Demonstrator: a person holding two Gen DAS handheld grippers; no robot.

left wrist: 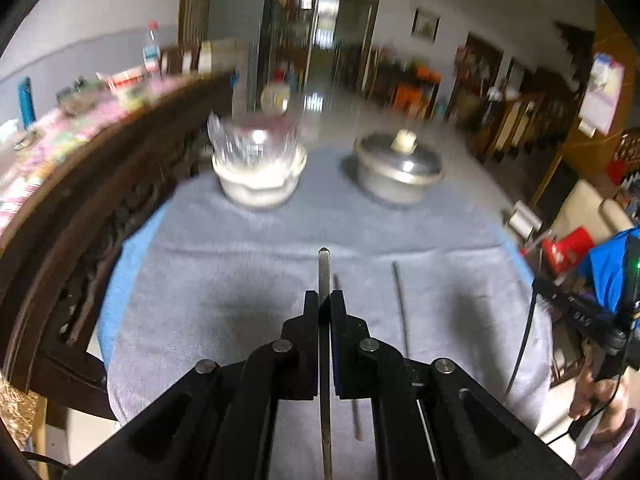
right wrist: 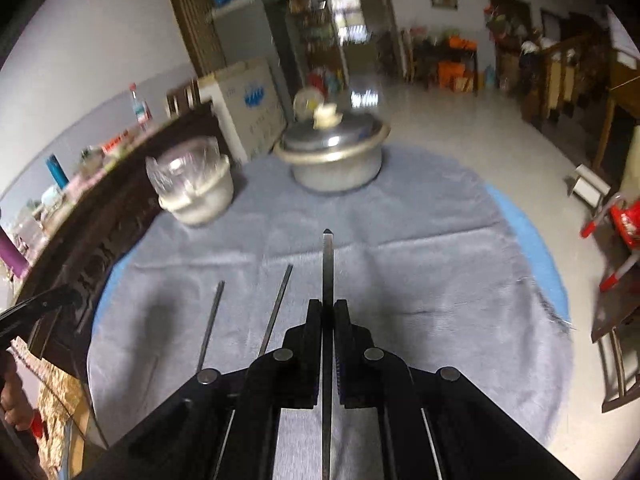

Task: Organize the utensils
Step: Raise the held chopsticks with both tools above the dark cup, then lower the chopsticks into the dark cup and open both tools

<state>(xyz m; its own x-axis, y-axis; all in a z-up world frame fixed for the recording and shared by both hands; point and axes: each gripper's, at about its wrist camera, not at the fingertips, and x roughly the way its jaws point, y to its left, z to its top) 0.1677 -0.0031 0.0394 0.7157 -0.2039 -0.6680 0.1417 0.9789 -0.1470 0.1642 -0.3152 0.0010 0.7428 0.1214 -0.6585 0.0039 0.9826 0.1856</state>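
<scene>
Round table (right wrist: 460,264) draped in grey cloth, carrying, at the far side, a lidded metal pot (right wrist: 334,160) and a white container (right wrist: 198,200) topped with clear plastic; on the near cloth, two loose metal chopsticks (right wrist: 276,312), side by side but apart.

Left gripper (left wrist: 325,300): jaws clamped on one flat metal chopstick (left wrist: 324,272), tip projecting forward past the fingers, shaft running back beneath the camera. Held above the near cloth, pointing toward the gap between pot (left wrist: 400,176) and container (left wrist: 258,176).

Right gripper (right wrist: 328,308): jaws likewise clamped on a second metal chopstick (right wrist: 328,264), pointing toward the pot and raised off the cloth.

Judged step: carrying one stick in each gripper toward a common resting place, apparently to pair them. Advisable: keep both sticks level and parallel, lower until tips rest on the cloth before releasing, align ends evenly, avoid sweeping the loose sticks lying just to the side. Grip at mid-shaft probably best against pivoting; motion blur suggests slowing before placement.
</scene>
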